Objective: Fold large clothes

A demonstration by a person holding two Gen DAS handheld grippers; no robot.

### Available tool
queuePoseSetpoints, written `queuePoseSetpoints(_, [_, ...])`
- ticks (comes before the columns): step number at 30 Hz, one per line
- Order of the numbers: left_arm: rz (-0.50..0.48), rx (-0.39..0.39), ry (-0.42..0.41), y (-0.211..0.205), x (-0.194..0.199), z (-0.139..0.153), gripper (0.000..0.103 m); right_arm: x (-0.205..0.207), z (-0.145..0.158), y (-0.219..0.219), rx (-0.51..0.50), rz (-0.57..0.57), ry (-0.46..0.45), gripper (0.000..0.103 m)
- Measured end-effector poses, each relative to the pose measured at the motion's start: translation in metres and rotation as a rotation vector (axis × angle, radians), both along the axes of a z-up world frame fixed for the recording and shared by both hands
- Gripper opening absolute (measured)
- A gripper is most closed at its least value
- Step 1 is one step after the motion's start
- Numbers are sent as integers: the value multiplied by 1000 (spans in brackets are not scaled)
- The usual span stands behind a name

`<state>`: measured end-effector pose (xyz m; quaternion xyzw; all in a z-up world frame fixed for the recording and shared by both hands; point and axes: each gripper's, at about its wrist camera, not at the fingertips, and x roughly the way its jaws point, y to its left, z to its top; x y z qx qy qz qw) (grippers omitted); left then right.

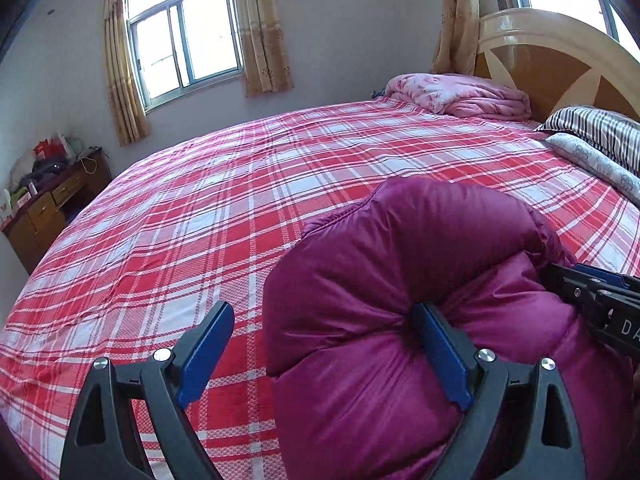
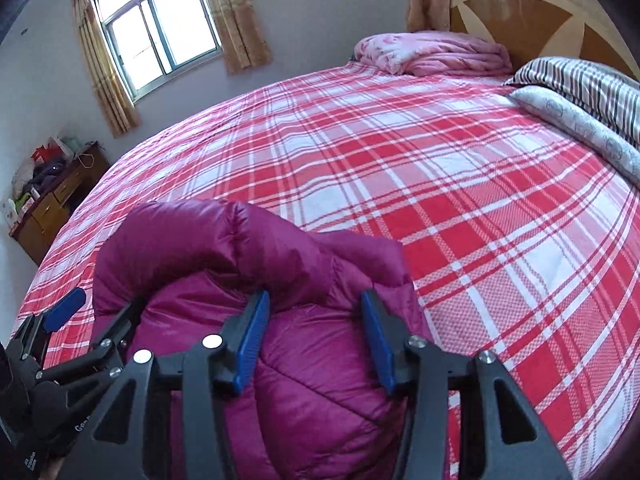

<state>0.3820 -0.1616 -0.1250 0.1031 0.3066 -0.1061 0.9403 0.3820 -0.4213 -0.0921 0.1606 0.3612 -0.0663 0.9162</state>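
A magenta down jacket [image 1: 392, 280] lies bunched on the near part of a red-and-white plaid bedsheet [image 1: 224, 200], with both grippers at it.

The jacket is puffy and quilted, folded over itself in a mound; the left gripper [image 1: 324, 354] has its jaws wide apart, the right-hand blue pad pressed into a crease of the jacket, the other pad over bare sheet; the right gripper [image 2: 316, 340] has its jaws apart, straddling a bulge of the padding without pinching it; the sheet spreads smooth and wide beyond; at the bed's head lie a folded pink quilt [image 1: 460, 94], a striped pillow [image 1: 600, 134] and a pale patterned pillow [image 1: 596, 164] against a wooden headboard [image 1: 560, 60]; grey walls, a window [image 1: 184, 40] with tan curtains [image 1: 262, 28], and a cluttered wooden desk [image 1: 44, 208] in the far corner.
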Motion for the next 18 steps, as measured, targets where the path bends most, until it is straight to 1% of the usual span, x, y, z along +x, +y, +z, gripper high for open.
queuePoseSetpoints(4, [-2, -13, 29, 0, 5, -7, 92, 2, -7, -3, 6, 3, 5, 52])
queuePoseSetpoints(10, [-2, -6, 71, -2, 9, -13, 94, 5, -14, -5, 24, 5, 24, 53])
queuePoseSetpoints(18, [0, -11, 91, -2, 11, -16, 96, 7, -17, -3, 14, -1, 36, 53])
